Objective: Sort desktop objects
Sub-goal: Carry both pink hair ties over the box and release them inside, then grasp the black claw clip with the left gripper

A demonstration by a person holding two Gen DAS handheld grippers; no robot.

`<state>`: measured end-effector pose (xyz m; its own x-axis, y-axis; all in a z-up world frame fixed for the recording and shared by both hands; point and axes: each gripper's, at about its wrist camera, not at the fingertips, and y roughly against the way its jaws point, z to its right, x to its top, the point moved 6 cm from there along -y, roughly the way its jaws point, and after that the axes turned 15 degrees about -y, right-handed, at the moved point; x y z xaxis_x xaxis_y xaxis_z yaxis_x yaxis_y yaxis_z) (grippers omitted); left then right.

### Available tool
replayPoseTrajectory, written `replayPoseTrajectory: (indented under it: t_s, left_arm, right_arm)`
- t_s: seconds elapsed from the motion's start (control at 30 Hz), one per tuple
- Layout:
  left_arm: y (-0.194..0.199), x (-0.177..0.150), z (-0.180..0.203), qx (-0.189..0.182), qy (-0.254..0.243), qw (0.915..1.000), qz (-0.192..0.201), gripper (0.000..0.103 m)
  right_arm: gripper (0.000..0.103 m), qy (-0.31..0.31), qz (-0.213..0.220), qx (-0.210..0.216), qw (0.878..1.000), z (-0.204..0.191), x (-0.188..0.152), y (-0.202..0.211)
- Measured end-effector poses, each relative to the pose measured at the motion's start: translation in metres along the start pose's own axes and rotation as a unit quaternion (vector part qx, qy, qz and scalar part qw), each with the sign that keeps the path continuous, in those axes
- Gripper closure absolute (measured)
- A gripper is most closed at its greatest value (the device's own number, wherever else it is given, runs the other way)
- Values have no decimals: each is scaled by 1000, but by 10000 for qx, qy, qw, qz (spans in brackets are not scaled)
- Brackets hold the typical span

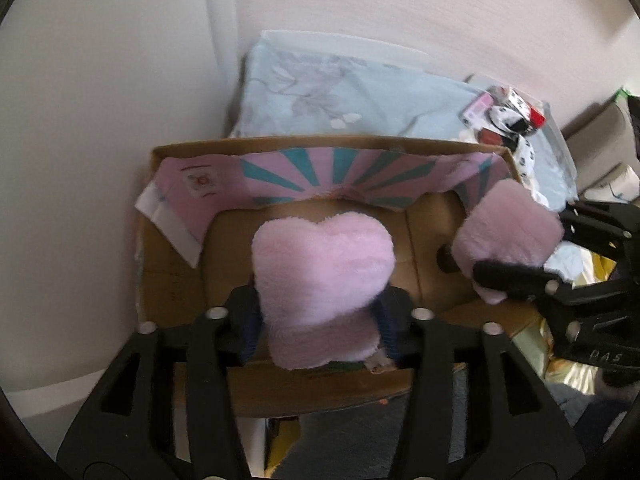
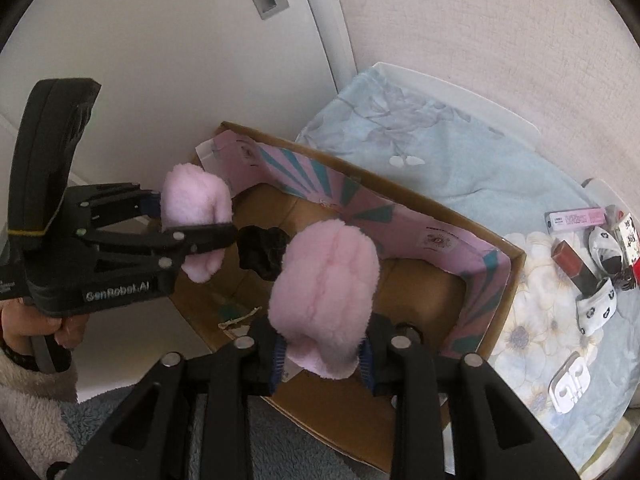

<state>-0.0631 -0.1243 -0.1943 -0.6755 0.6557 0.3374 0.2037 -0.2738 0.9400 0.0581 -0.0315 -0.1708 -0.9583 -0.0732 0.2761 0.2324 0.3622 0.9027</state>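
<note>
Left gripper (image 1: 320,312) fingertips buried behind pink heart plush (image 1: 322,268); plush lower edge covers small printed tag, unreadable. Right gripper (image 2: 324,348) pads mostly masked by second pink plush (image 2: 326,292). Black item (image 2: 262,250) in cardboard box (image 2: 496,320) too dark to identify. Box floor part hidden by plush. Labels on pink pack (image 2: 576,218) too small to read. Hand (image 2: 40,326) cut by left edge.

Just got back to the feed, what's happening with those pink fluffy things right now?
Each gripper is clamped on a pink plush piece over the open cardboard box. The left gripper holds the heart-shaped plush; the right gripper holds the other pink plush. Neither has been released yet. A black scrunchie lies inside the box, and small items remain on the blue cloth.
</note>
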Motion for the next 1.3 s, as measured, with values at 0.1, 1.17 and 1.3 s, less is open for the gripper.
replayPoseTrajectory:
  t_s: [0.1,1.17,1.3]
  left_arm:
    - [3,3,-2,311,-18,9995,-12,0]
    - [48,58,41,-29,-334,9966,757,0]
    - [52,79,71,-26,-738,9938,833,0]
  right_arm:
    - [29,-103,-111,-171,9997,8,5,-17]
    - [1,-808,733,77,9940,68,11,50]
    - [1,-1162,1252,-177,9851,107,6,83]
